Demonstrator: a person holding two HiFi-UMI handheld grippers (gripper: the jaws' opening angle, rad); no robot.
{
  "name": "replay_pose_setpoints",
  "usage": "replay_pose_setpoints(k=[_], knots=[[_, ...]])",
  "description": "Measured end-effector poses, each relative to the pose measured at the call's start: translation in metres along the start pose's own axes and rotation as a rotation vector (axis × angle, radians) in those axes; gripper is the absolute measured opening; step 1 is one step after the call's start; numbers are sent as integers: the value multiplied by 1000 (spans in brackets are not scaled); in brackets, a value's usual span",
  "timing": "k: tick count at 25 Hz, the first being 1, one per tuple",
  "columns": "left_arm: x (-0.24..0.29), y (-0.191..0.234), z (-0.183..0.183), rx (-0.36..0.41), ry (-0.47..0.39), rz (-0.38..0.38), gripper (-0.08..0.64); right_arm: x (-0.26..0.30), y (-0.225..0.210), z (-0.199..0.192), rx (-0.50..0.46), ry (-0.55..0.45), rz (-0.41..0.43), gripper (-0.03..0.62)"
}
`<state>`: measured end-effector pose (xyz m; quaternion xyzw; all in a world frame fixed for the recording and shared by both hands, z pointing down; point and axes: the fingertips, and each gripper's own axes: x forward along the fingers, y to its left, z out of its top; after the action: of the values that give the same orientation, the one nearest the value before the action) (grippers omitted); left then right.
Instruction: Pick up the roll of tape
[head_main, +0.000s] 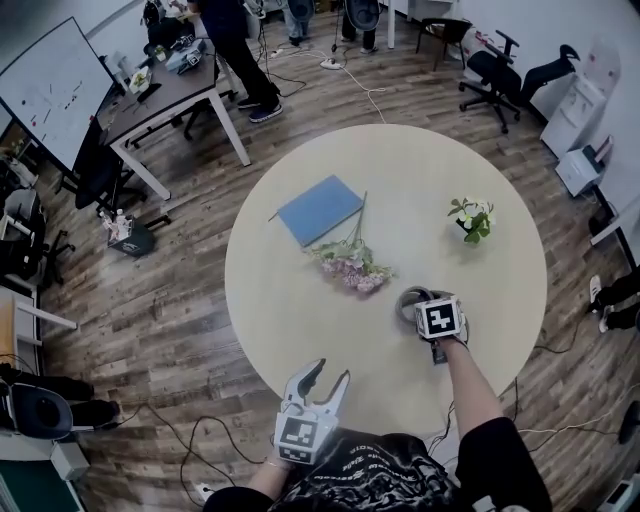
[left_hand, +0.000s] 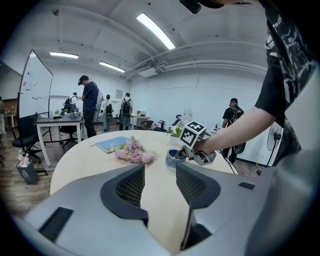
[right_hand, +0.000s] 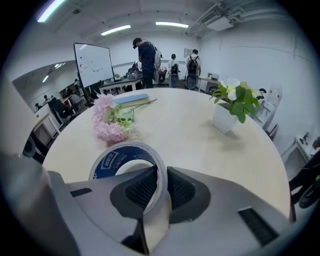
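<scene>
One roll of tape (right_hand: 125, 160) on bench (head_main: 300, 320), just beside pink flower bunch (head_main: 352, 266), person's side. Right tool (right_hand: 161, 172) pinching roll's wall, one jaw in core, one outside: rim grip suits ring shape. Left tool (left_hand: 160, 167) spread, empty, well back from flowers, probably idle. Count: two tools, one flower bunch, one blue book (head_main: 319, 209) beyond flowers, one potted plant (head_main: 472, 218).

on the round table (head_main: 300, 320) the notebook (head_main: 320, 209) lies far left, the flower bunch (head_main: 352, 264) just before it, and the potted plant (head_main: 472, 218) well to their right. the roll of tape (head_main: 407, 300) sits just right of the flowers, its wall between the jaws of the right gripper (right_hand: 161, 175). the left gripper (head_main: 326, 378) hangs at the near edge.
</scene>
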<state>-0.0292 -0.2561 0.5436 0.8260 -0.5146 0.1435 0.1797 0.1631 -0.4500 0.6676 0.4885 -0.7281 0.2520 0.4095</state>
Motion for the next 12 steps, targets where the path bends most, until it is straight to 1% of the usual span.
replay_pose_setpoints(k=[3,5,12], knots=[[-1,-4,2,-1,2,-20,215,-18,5,11,23,-91,5,69],[-1,-5,4,5,-3,-20,215,-28,8,19,19,-138,3,69],[-3,-6,4,19,-17,-24,215,-70,11,39,11,-265,-23,67]])
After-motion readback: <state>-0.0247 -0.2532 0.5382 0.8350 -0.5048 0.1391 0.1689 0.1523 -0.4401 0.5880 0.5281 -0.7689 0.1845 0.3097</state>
